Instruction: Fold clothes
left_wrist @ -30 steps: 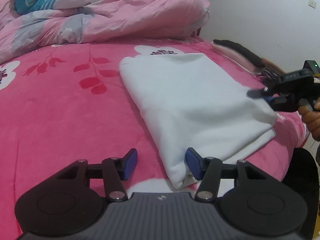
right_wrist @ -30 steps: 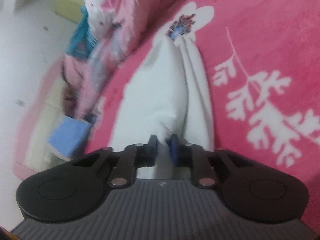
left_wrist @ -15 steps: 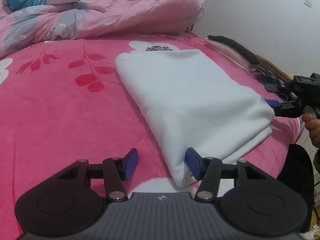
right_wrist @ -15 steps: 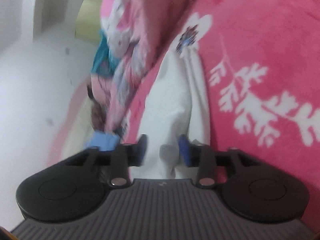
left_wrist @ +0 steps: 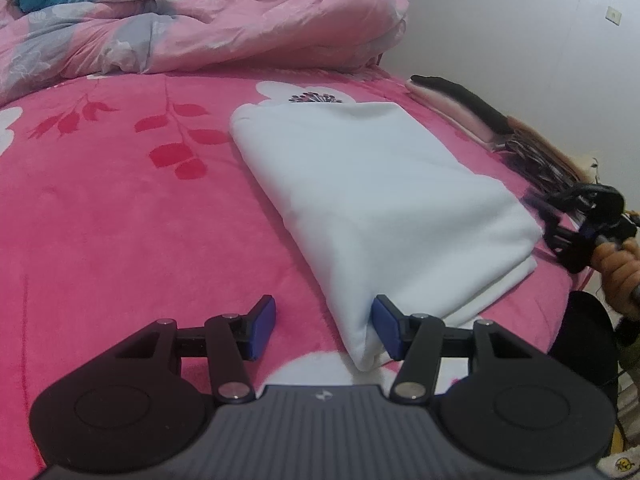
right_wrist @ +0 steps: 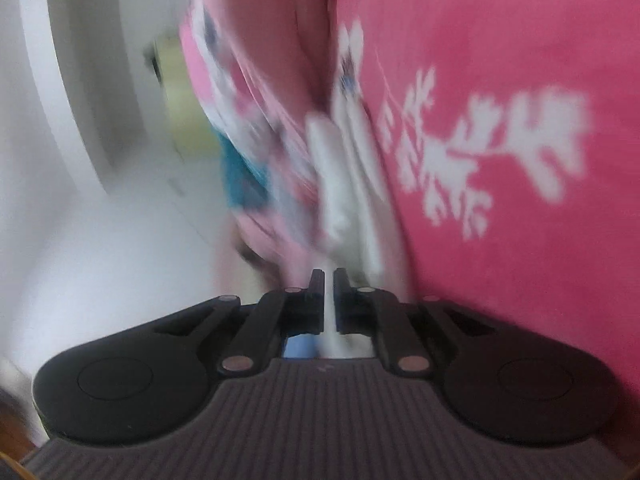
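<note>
- White garment (left_wrist: pixel 372 200), folded to a rectangle, is laid flat on pink floral blanket (left_wrist: pixel 120 216), centre-right of bed.
- L gripper (left_wrist: pixel 324 330) is held wide apart at garment's near corner; right pad (left_wrist: pixel 386 328) is touching the fold, left pad (left_wrist: pixel 262 326) is over bare blanket.
- R gripper (right_wrist: pixel 328 300) is nearly closed, narrow gap only; whether cloth is pinched can't be told — view blurred.
- In L view, R gripper (left_wrist: pixel 576 220) is seen just off garment's right edge, gripped by a hand (left_wrist: pixel 618 268).
- Crumpled quilt (left_wrist: pixel 200 20) is heaped at far side.
</note>
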Demonstrator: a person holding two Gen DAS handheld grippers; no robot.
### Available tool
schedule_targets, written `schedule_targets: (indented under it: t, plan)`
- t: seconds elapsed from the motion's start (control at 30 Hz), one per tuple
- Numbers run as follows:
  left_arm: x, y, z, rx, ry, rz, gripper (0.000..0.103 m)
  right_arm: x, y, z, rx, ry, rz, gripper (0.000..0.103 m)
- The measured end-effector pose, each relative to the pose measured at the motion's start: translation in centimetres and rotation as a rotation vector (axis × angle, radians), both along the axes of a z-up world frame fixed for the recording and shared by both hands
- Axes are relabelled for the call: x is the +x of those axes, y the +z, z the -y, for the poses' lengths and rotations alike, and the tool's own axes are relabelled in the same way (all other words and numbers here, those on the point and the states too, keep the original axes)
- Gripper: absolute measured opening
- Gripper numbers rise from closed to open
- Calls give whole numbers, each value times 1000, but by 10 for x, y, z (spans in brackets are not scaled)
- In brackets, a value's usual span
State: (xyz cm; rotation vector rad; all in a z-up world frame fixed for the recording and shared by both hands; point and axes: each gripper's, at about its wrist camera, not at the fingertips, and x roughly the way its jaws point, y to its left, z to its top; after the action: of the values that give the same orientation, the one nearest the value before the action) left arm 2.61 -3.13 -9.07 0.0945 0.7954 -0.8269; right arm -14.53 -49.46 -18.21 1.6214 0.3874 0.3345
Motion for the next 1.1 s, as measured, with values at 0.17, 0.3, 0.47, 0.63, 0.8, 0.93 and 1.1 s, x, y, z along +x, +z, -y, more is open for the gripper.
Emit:
schedule_targets:
  t: [0.17,0.3,0.47,0.63,0.8,0.93,1.1]
  plan:
    - [-31,21,1,46,-37,181,52,-29,38,-25,-244,-22,-91,10]
    - [-58,25,17,78,-125,290,52,-25,55,-50,-392,-1,-147,30]
    - [-78,11,42,172,-188,397,49,2,66,-69,-585,11,-210,43]
    - [-88,1,55,243,-230,479,38,7,75,-82,-728,31,-227,43]
    - [-91,-3,61,284,-268,530,36,11,80,-89,-810,34,-233,33]
    - [-93,-4,62,302,-277,560,26,15,81,-88,-826,34,-238,15]
    - [-97,-4,62,320,-284,595,18,16,87,-89,-830,28,-207,10]
